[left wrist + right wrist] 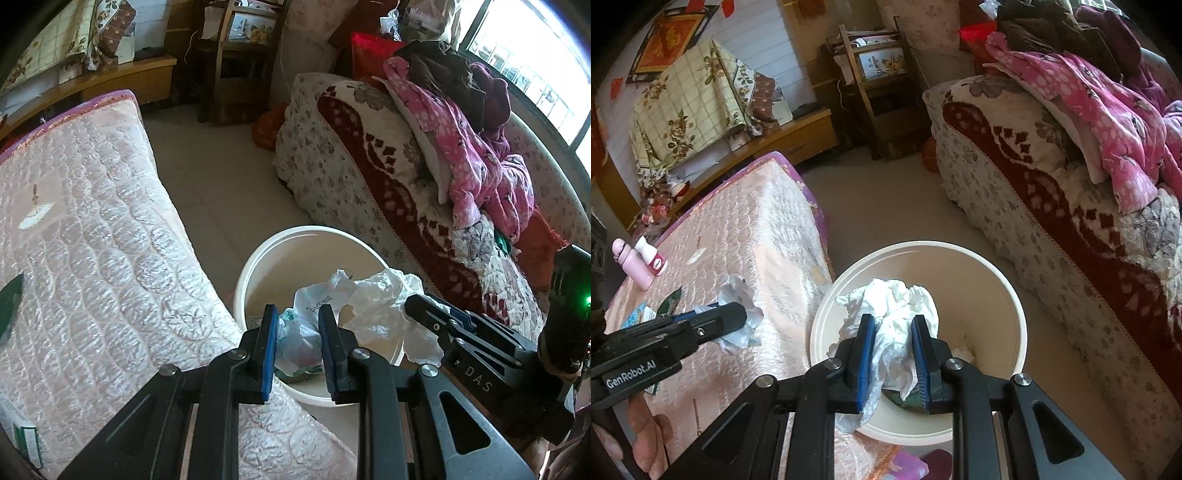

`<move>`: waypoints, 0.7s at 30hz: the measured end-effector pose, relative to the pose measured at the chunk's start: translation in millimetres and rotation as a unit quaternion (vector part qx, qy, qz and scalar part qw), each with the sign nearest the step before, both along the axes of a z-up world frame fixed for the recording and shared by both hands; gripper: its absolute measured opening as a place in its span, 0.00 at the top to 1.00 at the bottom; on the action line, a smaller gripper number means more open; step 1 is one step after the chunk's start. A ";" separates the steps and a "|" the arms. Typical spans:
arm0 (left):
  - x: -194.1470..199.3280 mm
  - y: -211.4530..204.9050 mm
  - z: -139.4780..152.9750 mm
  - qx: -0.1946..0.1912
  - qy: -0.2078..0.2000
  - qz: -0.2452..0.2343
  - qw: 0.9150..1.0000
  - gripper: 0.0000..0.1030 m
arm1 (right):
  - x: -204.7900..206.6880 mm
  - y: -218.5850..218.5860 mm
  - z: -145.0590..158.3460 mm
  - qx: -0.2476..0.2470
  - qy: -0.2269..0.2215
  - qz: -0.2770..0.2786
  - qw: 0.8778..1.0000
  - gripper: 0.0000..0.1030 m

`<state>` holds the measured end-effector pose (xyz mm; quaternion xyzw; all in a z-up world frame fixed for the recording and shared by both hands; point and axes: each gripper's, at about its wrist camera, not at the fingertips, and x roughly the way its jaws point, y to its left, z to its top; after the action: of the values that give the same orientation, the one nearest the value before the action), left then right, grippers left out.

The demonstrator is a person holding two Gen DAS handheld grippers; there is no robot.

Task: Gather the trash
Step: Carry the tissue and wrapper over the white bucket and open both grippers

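Smooth, matt cream plastic bucket; crumpled white tissue paper; thin glossy plastic bag; shiny quilted satin mattress cover; plush floral blanket.

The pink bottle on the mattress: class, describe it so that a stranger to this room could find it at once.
Start at the quilted pink mattress beside the cream bucket. Near its left edge in the right wrist view two small bottles lie side by side. The pink bottle is the outer, all-pink one; its neighbour, the white bottle, has a pink band.
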<state>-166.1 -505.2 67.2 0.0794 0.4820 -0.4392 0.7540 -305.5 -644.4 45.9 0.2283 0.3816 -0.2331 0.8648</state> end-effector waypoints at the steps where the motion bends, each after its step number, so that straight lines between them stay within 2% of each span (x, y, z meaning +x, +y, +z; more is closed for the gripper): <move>1: 0.4 -0.9 -1.0 -0.002 0.002 0.001 1.000 0.77 | 0.4 -1.6 -1.6 -0.001 0.004 -0.007 1.000 0.78; 3: 0.0 -0.3 -2.2 -0.009 0.005 -0.001 1.000 0.74 | 1.1 -3.3 -3.6 -0.005 0.012 -0.018 1.000 0.77; 5: 0.1 -2.1 -3.7 -0.009 0.005 -0.004 1.000 0.60 | 1.2 -6.9 -6.8 0.003 0.017 -0.027 0.999 0.76; 7: 1.0 -1.5 -5.2 -0.014 0.008 -0.003 1.000 0.53 | 0.2 -10.0 -9.3 0.010 0.018 -0.032 0.999 0.76; 9: 2.8 -0.8 -6.3 -0.013 0.008 0.002 1.000 0.53 | -0.2 -11.4 -11.3 0.012 0.018 -0.033 0.999 0.72; 16: 8.5 8.4 -8.1 -0.012 0.014 0.016 1.000 0.52 | -0.1 -10.6 -14.2 0.015 0.022 -0.031 0.999 0.72; 19: 7.8 15.7 -5.6 -0.010 0.006 0.022 1.000 0.48 | -1.4 -8.0 -11.9 0.015 0.021 -0.029 0.999 0.70; 20: 6.5 18.7 -3.5 -0.007 -0.002 0.025 1.000 0.47 | -1.4 -6.7 -11.0 0.015 0.021 -0.027 0.999 0.62; 21: 5.7 20.9 -2.1 -0.006 -0.009 0.027 1.000 0.46 | -1.9 -5.2 -9.7 0.015 0.019 -0.025 0.999 0.39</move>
<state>-160.4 -484.3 65.2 0.0658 0.4748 -0.4208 0.7701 -307.4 -649.6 36.2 0.2465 0.3958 -0.2529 0.8477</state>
